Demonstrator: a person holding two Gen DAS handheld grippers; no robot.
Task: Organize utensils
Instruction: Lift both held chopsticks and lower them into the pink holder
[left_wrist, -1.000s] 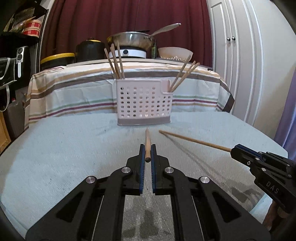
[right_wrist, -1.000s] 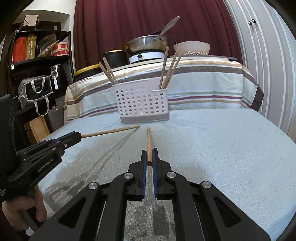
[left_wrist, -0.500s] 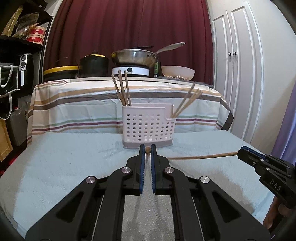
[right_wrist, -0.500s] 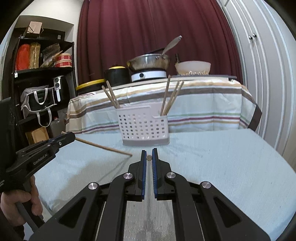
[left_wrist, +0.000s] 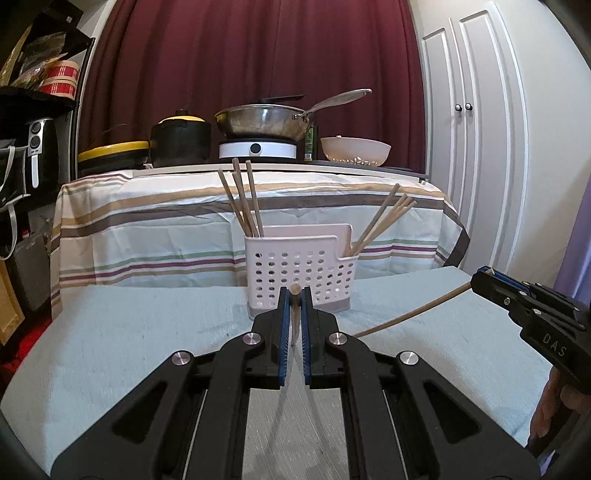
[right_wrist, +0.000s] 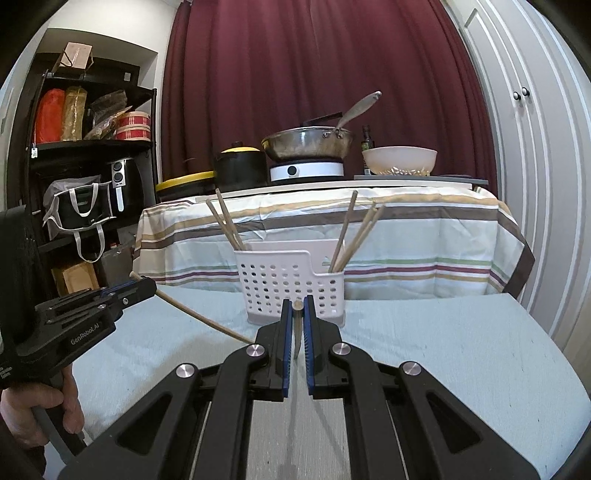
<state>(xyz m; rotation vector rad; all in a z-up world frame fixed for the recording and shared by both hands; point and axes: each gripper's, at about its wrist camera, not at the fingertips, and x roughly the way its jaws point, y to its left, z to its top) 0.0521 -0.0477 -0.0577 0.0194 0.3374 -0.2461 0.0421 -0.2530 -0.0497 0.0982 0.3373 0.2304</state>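
Left gripper, lower centre of its view, is clamped on a wooden chopstick by its thick end. Right gripper likewise pinches its own chopstick. Both sticks look light, stiff and smooth, liable to pivot; the perforated white caddy stands just behind.

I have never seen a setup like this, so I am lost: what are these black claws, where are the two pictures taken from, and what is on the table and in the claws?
They are hand-held two-finger grippers, one in each of a person's hands, each with a camera looking along its fingers. One picture is from the left gripper, the other from the right gripper; each also shows the other at its edge. Each is shut on one wooden chopstick: the left chopstick and the right chopstick. On the pale blue table stands a white perforated holder with more chopsticks in its end compartments.
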